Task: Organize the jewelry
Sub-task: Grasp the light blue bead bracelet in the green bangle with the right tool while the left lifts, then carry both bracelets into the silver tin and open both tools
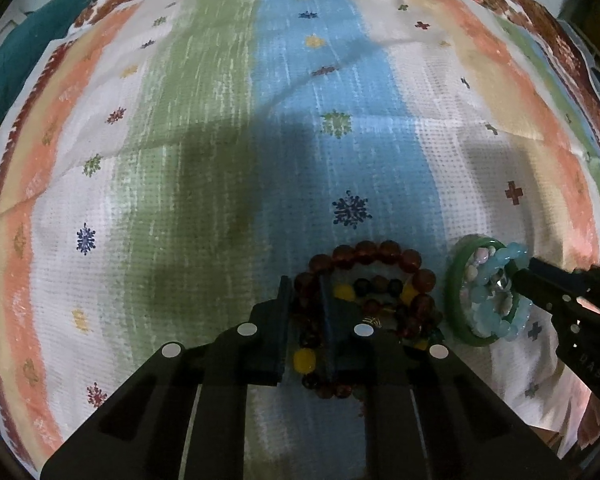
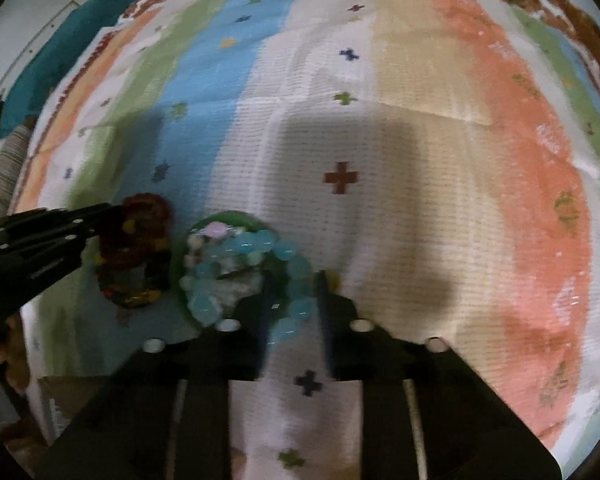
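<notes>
2 heaps of jewellery are seen on a wide striped woven cloth (image 1: 204,128) of green, blue, white and orange bands, which covers the whole work surface.

Next in size, the left gripper (image 1: 305,320) is lowered over a pile of dark red-brown and yellow beaded bracelets (image 1: 380,272). Its jaws are partly open, with a strand of beads lying between them; whether that strand is pinched cannot be told.

Just beside that pile, to its right, a smooth green bangle (image 1: 456,280) is shown lying flat, with a pale blue beaded bracelet (image 2: 288,252) and small pinkish-white beads heaped inside and over its rim. The right gripper (image 2: 292,304) is set with narrowly parted jaws astride the blue strand; actual contact is blurred.

The beaded strands are judged light, limp and prone to roll, so 1 or 2 beads are best pinched. The bangle is judged rigid, slick and possibly brittle, best taken across its rim.
</notes>
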The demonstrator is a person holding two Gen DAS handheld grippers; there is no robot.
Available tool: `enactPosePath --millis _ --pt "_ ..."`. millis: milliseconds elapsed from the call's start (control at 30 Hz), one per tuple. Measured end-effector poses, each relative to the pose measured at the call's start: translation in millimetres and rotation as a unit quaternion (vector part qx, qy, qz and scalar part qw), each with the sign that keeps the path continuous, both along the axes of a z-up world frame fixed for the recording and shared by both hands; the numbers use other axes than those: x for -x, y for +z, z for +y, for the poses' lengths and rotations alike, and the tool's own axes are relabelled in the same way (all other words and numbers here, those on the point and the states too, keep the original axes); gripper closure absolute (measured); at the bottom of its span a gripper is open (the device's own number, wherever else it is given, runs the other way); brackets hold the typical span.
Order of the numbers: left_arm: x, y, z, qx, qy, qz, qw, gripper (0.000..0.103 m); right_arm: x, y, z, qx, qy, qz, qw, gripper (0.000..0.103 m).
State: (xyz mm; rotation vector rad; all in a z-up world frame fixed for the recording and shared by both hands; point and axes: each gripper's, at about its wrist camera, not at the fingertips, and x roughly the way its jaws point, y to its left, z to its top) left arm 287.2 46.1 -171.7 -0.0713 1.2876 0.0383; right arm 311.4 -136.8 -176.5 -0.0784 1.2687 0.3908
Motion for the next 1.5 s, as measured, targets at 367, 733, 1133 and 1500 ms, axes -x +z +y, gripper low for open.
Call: enactPosePath --millis 367,733,1133,1500 --pt "-0.6 26.6 0.2 0.005 -0.002 -0.024 0.9997 0.090 6.6 9.3 -4.0 0.001 0.002 -0.013 1.000 0.091" --pt "15.0 63.7 -6.9 0.013 -0.018 -0.060 0.9980 0.090 18.6 45.1 -1.8 0.001 0.018 -0.055 0.998 0.091" --pt "36.1 92.2 -10.1 0.003 -0.020 -0.086 0.9960 0.090 45.0 76.9 5.5 -0.003 0.032 -0.097 0.995 0.091" --pt "69.1 118.5 -21.9 0.008 -0.029 -0.110 0.9934 0.090 73.0 98.1 5.3 -0.011 0.037 -0.119 0.992 0.091"
